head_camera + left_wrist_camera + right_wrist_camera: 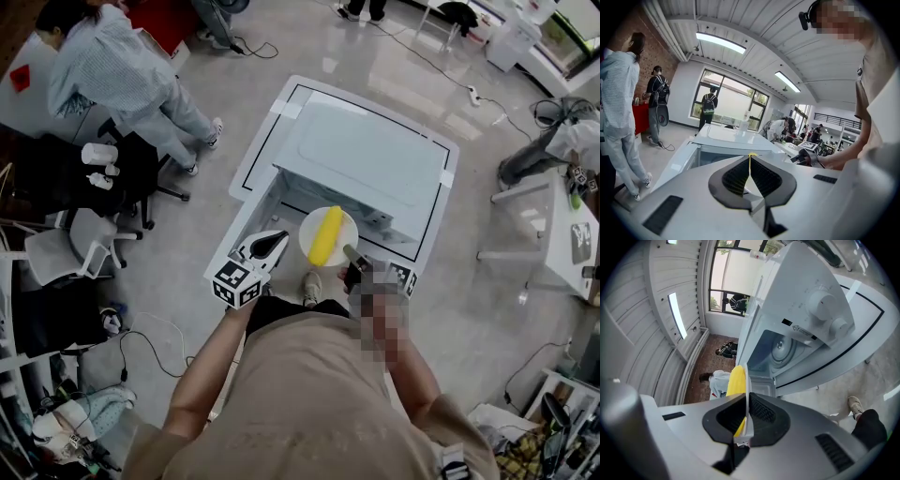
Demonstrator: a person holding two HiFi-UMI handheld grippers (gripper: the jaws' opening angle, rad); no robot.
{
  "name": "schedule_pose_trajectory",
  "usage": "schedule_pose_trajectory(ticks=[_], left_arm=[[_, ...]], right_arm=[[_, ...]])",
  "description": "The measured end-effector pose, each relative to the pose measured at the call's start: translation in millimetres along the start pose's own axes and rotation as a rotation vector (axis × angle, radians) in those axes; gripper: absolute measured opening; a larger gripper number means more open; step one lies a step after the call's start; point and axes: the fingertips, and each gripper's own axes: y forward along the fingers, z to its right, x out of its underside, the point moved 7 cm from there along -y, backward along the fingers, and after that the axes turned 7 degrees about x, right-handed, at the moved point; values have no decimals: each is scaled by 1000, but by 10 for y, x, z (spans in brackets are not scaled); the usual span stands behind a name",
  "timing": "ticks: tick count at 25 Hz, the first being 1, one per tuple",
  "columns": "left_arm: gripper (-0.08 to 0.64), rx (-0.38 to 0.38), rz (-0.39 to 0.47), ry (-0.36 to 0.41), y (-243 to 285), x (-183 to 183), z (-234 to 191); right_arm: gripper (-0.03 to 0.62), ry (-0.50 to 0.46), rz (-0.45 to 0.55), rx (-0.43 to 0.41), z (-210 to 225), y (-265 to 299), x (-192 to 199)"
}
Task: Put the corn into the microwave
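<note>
Seen from the head: a white microwave (366, 155) on a white bench (441, 202) edged with a black line, its door (255, 211) swung open toward the person's left. Just in front of the open cavity, a round white plate (308, 246) with 1 yellow corn (326, 234) cob across its middle, lengthwise toward the oven. Not yet inside; held in the air at the near edge of the bench.

Right hand-held gripper (349, 253) clamped on the plate's near-right rim. In the right gripper view, the same hand-held gripper (747, 401) with jaws pressed onto the plate (747, 390), seen edge-on as a thin white line, the corn (737, 380) bulging on 1 side of it. Beyond, the microwave (806, 287) with its cavity wide open, a round turntable (780, 348) inside, 2 knobs (818, 301) on the panel beside it.

Left hand-held gripper (281, 239) just beside the plate's left rim, marker cube toward the person. In the left gripper view, that hand-held gripper (750, 157) with jaw tips together, a thin yellow sliver along the line of meeting; nature of the sliver impossible to tell. Ahead of it, the microwave (726, 136) top and open front.

At the upper left of the head view, another person (122, 75) in a pale shirt, standing on the grey floor (487, 309) near office chairs (66, 248).
</note>
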Motion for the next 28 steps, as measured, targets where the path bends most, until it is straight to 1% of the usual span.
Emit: schedule_pose_trajectory(ticks=[5, 9, 11, 13, 17, 22, 28], left_arm=[[3, -4, 7, -58, 27, 115, -125], [5, -29, -22, -78, 80, 267, -212], [5, -39, -38, -77, 147, 336, -250], [8, -42, -46, -73, 229, 388, -297], [39, -33, -59, -82, 331, 465, -369], [41, -28, -97, -53, 414, 494, -442], [41, -17, -126, -67, 502, 544, -479]], right_arm=[[17, -1, 12, 4, 101, 108, 31], [17, 21, 33, 7, 209, 181, 35], [17, 46, 47, 8, 245, 215, 34], [17, 50, 62, 10, 288, 268, 4], [17, 57, 82, 26, 393, 351, -19], [17, 68, 107, 34, 566, 464, -85], [17, 101, 165, 33, 771, 612, -204]])
